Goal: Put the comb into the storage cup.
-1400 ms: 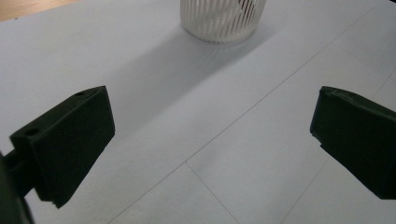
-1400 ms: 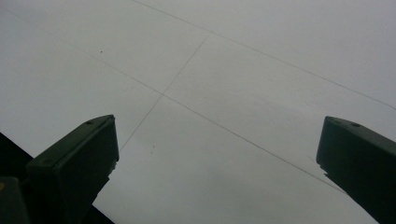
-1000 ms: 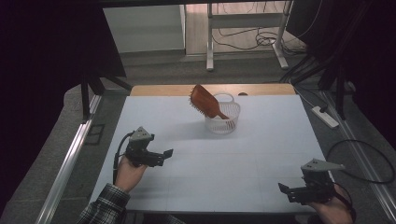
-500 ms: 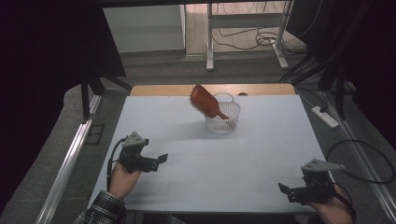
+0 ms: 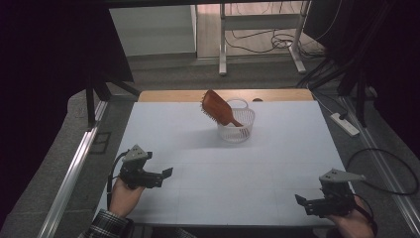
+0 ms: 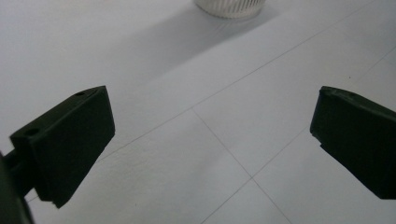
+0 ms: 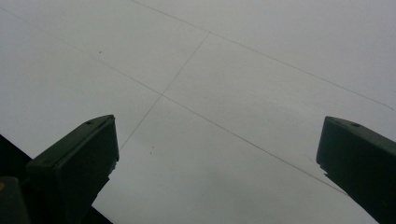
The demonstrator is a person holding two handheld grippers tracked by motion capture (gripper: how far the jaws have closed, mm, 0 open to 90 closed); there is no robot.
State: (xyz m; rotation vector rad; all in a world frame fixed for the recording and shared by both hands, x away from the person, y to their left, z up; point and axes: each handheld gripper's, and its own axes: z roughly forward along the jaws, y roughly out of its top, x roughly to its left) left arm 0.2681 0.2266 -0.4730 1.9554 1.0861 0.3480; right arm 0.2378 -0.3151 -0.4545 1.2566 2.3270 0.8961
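Both of the hand-held grippers sit low at the near edge of the surface [image 5: 198, 129], each with its jaws spread wide and nothing between them. The left hand-held gripper [image 5: 157, 177] hangs near the left margin, pointed inward across the sheet, and its own view looks past the parted jaws toward the base of the white basket [image 6: 229, 8] farther off. The right hand-held gripper [image 5: 311, 205] rests by the near right corner, close to the front edge, so it has little room behind it. A brown hairbrush [image 5: 218, 109] stands tilted in the basket, its handle down inside and its bristled head leaning out over the rim to the left; that lean is probably what keeps it propped. Basket and brush sit toward the far middle, well apart from both grippers, with bare sheet all round. Either gripper could likely reach it unhindered.
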